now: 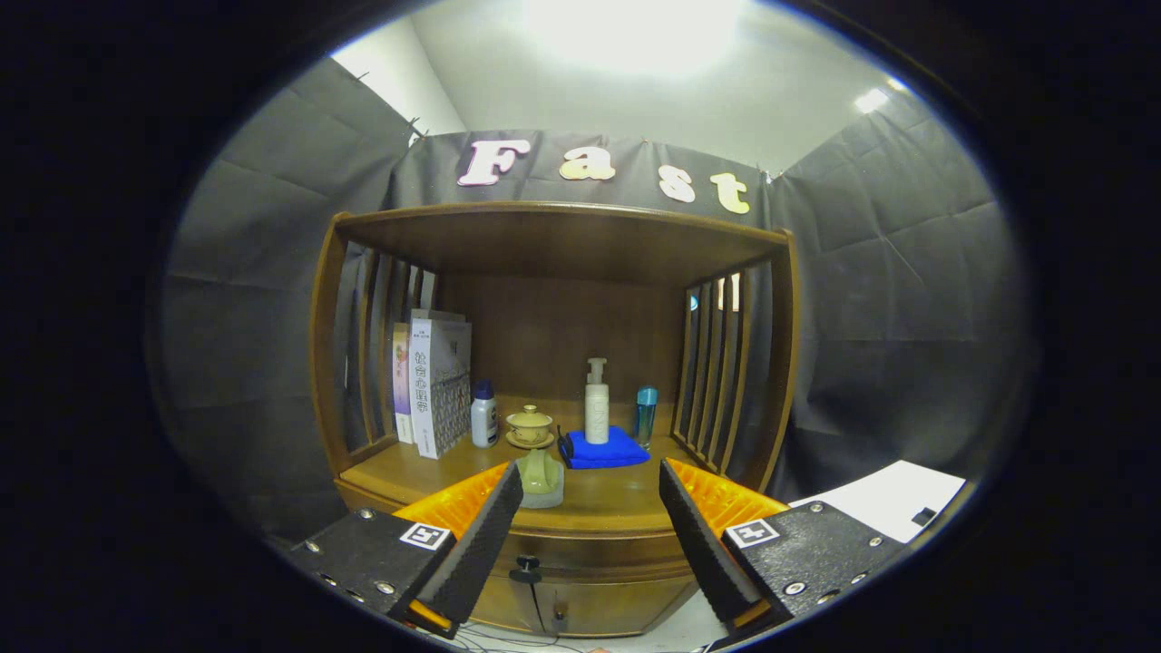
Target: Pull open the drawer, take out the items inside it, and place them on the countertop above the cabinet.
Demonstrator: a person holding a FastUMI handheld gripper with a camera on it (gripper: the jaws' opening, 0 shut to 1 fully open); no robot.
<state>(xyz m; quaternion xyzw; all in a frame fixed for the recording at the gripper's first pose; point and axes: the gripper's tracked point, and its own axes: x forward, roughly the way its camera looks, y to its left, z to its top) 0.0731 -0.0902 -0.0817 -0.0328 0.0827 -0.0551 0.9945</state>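
Note:
A wooden cabinet stands ahead with its countertop under a slatted shelf canopy. The drawer front below the countertop looks closed, with a small dark knob just right of my left finger. My gripper is open, its fingers spread wide in front of the cabinet's front edge, nothing between them. A pale green ceramic piece sits on the countertop near the front, just beyond the left finger.
On the countertop stand books, a small white bottle, a lidded cup on a saucer, a pump bottle on a blue cloth, and a blue tumbler. A white sheet lies to the right.

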